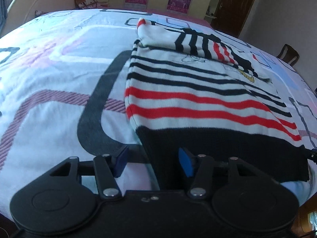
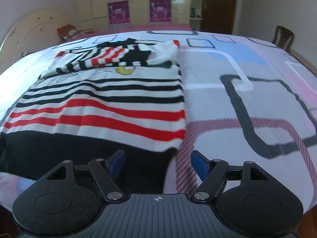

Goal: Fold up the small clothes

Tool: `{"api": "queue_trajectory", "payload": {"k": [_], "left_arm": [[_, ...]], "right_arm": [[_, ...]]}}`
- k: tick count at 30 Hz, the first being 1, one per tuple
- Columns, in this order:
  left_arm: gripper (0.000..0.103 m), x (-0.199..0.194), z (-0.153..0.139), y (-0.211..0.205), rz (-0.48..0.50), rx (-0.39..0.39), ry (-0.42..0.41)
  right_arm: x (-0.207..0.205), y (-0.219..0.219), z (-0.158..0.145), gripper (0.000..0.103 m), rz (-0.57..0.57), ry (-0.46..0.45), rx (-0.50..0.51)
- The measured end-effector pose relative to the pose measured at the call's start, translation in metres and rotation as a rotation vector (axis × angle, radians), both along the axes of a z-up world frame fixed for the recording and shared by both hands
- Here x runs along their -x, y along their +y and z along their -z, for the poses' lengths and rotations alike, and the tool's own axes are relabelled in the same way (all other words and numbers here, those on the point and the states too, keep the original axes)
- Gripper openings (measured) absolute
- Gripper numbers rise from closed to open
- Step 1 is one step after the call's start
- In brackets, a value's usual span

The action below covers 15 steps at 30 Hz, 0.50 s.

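A small white sweater (image 1: pixel 188 91) with black and red stripes and a black hem lies flat on the bed, both sleeves folded across its chest. It also shows in the right wrist view (image 2: pixel 118 103). My left gripper (image 1: pixel 152 161) is open, its blue pads either side of the hem's left corner (image 1: pixel 158 150). My right gripper (image 2: pixel 157 163) is open, its pads either side of the hem's right corner (image 2: pixel 158 158). Neither pad pair is closed on the cloth.
The bed (image 1: pixel 49 69) has a pale patterned cover with grey and purple outlines. A curved headboard (image 2: pixel 29 29) and a pillow (image 2: pixel 69 32) are at the far left. A wardrobe with pink posters (image 2: pixel 138 6), a door (image 2: pixel 218 6) and a wooden chair (image 2: pixel 283 37) stand behind.
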<state>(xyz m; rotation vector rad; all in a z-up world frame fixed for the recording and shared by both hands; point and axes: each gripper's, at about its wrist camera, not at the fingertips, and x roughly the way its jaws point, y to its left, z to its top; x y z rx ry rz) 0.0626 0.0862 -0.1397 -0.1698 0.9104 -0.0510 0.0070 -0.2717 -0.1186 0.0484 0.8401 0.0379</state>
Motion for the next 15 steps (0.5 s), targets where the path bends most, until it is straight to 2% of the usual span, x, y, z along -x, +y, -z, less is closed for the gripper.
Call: {"api": "queue_trajectory", "payload": {"k": [4, 9, 10, 11, 12, 14, 15], "left_arm": [[0.048, -0.001, 0.003, -0.003, 0.023, 0.016, -0.003], [0.035, -0.005, 0.005, -0.008, 0.051, 0.029, -0.003], [0.03, -0.005, 0.004, -0.008, 0.058, 0.036, -0.002], [0.023, -0.005, 0.004, -0.009, 0.066, 0.046, 0.0], [0.021, -0.005, 0.004, -0.009, 0.069, 0.051, 0.003], [0.014, -0.007, 0.005, -0.009, 0.084, 0.063, 0.008], [0.012, -0.008, 0.005, -0.008, 0.087, 0.077, 0.013]], "right_arm": [[0.004, -0.008, 0.005, 0.073, 0.029, 0.013, -0.028], [0.003, -0.012, 0.014, 0.072, 0.058, 0.04, -0.084], [0.002, -0.01, 0.015, 0.064, 0.06, 0.044, -0.092], [0.001, -0.009, 0.016, 0.045, 0.051, 0.05, -0.099], [0.0, -0.008, 0.016, 0.039, 0.041, 0.055, -0.116], [-0.001, -0.005, 0.015, 0.02, 0.021, 0.064, -0.128], [-0.002, -0.004, 0.015, 0.018, 0.015, 0.07, -0.132]]}}
